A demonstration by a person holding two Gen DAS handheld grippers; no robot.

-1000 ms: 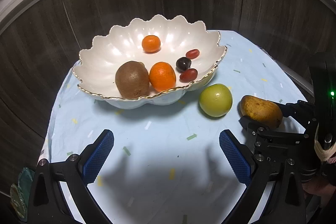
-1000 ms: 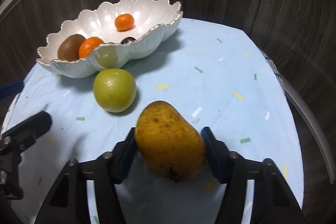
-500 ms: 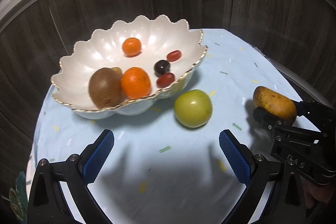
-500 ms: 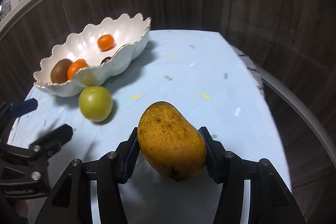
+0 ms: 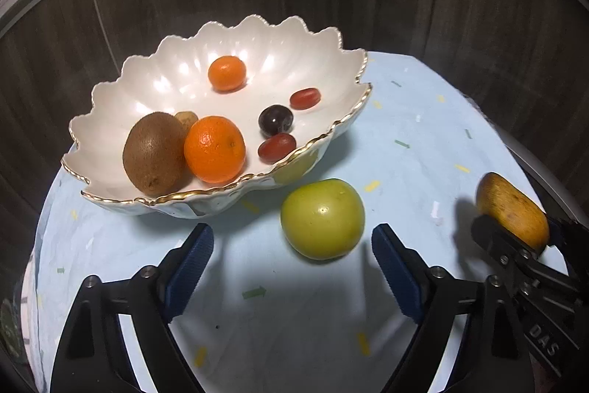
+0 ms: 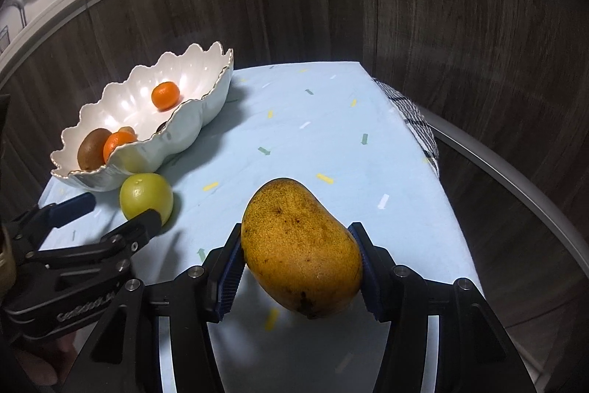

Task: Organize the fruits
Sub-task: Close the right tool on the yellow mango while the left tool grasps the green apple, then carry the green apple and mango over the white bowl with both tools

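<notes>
Right gripper: pads clamped on a yellow mango, held above the blue tablecloth. Left gripper: jaws closing, nothing gripped, green apple just ahead, beside the scalloped white bowl.

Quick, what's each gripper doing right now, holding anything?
Left gripper: jaws closing, nothing gripped yet; the green apple lies just ahead on the table.
Right gripper: closed on the mango, holding it above the table.
</notes>
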